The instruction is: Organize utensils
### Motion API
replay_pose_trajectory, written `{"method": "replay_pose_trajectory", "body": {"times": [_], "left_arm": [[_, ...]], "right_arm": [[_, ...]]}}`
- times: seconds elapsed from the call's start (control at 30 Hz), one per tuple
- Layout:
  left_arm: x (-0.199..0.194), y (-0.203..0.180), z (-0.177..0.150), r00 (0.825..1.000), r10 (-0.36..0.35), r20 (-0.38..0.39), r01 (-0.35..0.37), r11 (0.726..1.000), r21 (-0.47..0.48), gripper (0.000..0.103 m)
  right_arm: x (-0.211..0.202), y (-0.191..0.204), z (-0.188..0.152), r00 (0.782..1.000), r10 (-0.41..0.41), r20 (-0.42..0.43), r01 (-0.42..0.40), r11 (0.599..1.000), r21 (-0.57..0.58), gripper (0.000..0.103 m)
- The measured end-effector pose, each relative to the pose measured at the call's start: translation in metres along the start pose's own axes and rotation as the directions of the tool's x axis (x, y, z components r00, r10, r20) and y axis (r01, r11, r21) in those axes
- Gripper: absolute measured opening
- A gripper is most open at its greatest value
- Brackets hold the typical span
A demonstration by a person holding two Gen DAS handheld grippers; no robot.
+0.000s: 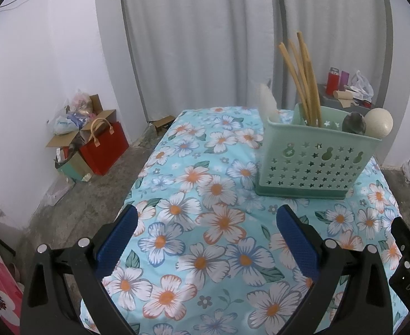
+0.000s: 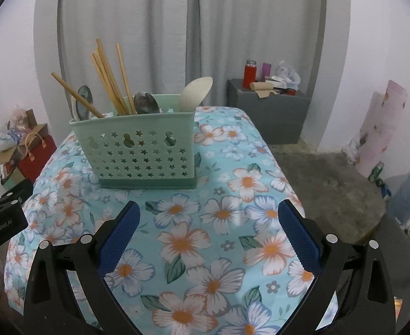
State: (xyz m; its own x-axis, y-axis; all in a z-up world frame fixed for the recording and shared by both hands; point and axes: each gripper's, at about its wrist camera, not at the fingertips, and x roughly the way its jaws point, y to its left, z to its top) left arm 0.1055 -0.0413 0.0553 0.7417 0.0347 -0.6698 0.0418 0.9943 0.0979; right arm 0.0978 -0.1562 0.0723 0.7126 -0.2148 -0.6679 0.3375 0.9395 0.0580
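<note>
A mint-green perforated utensil basket [image 1: 311, 164] [image 2: 146, 153] stands upright on the floral tablecloth [image 1: 205, 223] [image 2: 219, 223]. It holds several wooden chopsticks [image 1: 302, 78] [image 2: 110, 81], a dark metal spoon [image 1: 353, 122] [image 2: 146, 103], a cream spoon [image 1: 378, 122] [image 2: 195, 93] and a white utensil [image 1: 267, 102]. My left gripper [image 1: 206, 217] is open and empty, hovering over the cloth in front and left of the basket. My right gripper [image 2: 209, 215] is open and empty, in front and right of the basket. The left gripper's body shows at the left edge of the right wrist view [image 2: 1, 217].
A red bag and cardboard boxes [image 1: 93, 139] sit on the floor at the left wall. A grey cabinet [image 2: 269, 111] with a red flask [image 2: 249, 74] and clutter stands behind the table. A water jug [image 2: 409, 195] and a rolled mat [image 2: 381, 128] stand at the right.
</note>
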Motion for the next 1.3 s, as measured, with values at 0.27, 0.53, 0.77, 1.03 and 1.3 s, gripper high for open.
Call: {"method": "replay_pose_trajectory", "body": {"times": [0.27, 0.53, 0.77, 1.03, 1.3], "left_arm": [[-0.006, -0.001, 0.000, 0.999, -0.037, 0.008, 0.037, 0.999, 0.009, 0.097], [-0.009, -0.009, 0.002, 0.998, -0.064, 0.020, 0.064, 0.998, 0.027, 0.097], [-0.010, -0.012, 0.005, 0.997, -0.067, 0.024, 0.067, 0.997, 0.027, 0.097], [-0.010, -0.011, 0.005, 0.997, -0.067, 0.023, 0.067, 0.997, 0.026, 0.097], [-0.010, -0.011, 0.006, 0.998, -0.066, 0.021, 0.065, 0.998, 0.026, 0.097]], "right_arm": [[0.000, 0.000, 0.000, 1.000, 0.001, 0.003, -0.001, 1.000, -0.003, 0.095], [-0.001, -0.001, 0.001, 1.000, 0.001, 0.004, -0.001, 1.000, -0.002, 0.095], [-0.001, -0.003, 0.002, 1.000, 0.000, 0.008, 0.000, 1.000, -0.006, 0.095], [0.000, -0.002, 0.002, 1.000, 0.001, 0.008, -0.001, 1.000, -0.006, 0.095], [0.000, -0.002, 0.002, 1.000, 0.001, 0.008, -0.001, 1.000, -0.006, 0.095]]}}
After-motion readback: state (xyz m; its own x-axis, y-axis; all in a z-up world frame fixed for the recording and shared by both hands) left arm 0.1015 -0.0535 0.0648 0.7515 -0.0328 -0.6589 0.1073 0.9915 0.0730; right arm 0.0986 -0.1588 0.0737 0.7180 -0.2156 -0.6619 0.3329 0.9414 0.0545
